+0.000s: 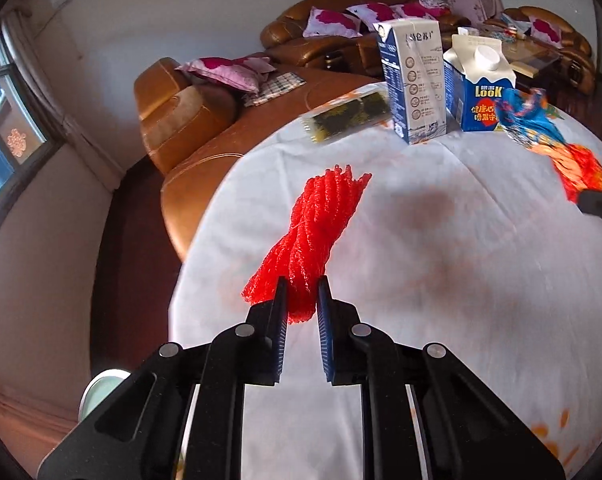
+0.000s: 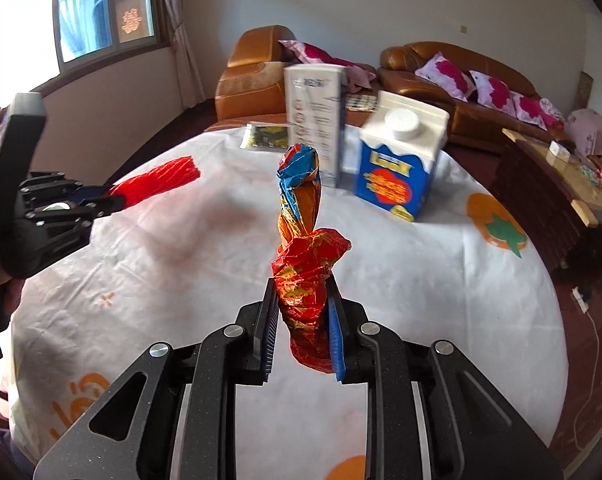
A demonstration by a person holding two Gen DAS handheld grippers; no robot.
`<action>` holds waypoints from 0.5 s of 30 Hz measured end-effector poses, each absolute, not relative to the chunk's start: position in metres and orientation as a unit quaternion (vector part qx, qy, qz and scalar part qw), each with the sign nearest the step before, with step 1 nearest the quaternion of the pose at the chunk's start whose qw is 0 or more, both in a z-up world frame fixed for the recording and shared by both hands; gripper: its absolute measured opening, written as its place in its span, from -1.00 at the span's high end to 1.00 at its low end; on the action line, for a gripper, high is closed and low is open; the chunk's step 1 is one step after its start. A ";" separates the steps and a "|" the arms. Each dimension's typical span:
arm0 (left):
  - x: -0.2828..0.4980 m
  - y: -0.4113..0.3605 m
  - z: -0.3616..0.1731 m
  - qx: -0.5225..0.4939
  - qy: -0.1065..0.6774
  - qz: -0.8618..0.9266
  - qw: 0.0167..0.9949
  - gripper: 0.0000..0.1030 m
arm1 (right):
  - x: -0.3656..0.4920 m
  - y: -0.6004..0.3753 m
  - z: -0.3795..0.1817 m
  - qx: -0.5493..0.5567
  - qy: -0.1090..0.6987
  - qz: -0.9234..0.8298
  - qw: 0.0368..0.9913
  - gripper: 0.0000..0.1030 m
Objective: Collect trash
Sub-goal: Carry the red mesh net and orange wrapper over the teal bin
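Your left tongs [image 1: 301, 292] clamp the red mesh [image 1: 321, 224], right tongs [image 2: 303, 312] the crumpled wrapper [image 2: 307, 264]; both are lifted off the desk [image 1: 441, 240], so carry them to a bin next.

The left gripper [image 1: 302, 292] is matte black plastic, finely speckled – two flat fingers [image 1: 278, 320] lined with ribbed blue pads, carried on jointed link bars with round silver pins and slotted cut-outs near the base. The right gripper [image 2: 303, 300] is built alike – black links, silver pins, and a ribbed blue pad on its right finger [image 2: 335, 332].
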State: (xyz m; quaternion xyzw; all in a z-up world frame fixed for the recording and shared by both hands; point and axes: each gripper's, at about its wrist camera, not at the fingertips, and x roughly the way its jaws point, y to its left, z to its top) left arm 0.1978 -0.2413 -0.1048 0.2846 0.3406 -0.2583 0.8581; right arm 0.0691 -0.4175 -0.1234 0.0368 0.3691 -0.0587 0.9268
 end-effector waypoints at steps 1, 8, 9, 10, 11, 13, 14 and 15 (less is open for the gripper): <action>0.193 -0.231 -0.102 0.284 0.339 -0.256 0.860 0.72 | 0.070 -0.411 -0.122 0.033 0.368 -0.054 0.928 0.56; 0.173 -0.176 -0.092 0.266 0.344 -0.225 0.872 0.73 | 0.083 -0.371 -0.118 0.009 0.364 -0.020 0.931 0.56; 0.169 -0.168 -0.090 0.265 0.342 -0.218 0.875 0.73 | 0.086 -0.365 -0.119 0.005 0.364 -0.016 0.931 0.56; 0.165 -0.159 -0.089 0.262 0.341 -0.213 0.878 0.73 | 0.088 -0.360 -0.119 0.002 0.364 -0.013 0.931 0.56; 0.163 -0.152 -0.087 0.258 0.342 -0.210 0.879 0.73 | 0.089 -0.353 -0.119 -0.002 0.365 -0.008 0.931 0.56; 0.158 -0.138 -0.085 0.253 0.342 -0.203 0.882 0.73 | 0.091 -0.343 -0.119 -0.007 0.365 -0.003 0.931 0.56; 0.156 -0.134 -0.085 0.251 0.342 -0.201 0.883 0.73 | 0.092 -0.337 -0.119 -0.011 0.365 0.002 0.931 0.56; 0.153 -0.128 -0.084 0.248 0.343 -0.199 0.884 0.73 | 0.093 -0.332 -0.118 -0.014 0.365 0.005 0.931 0.56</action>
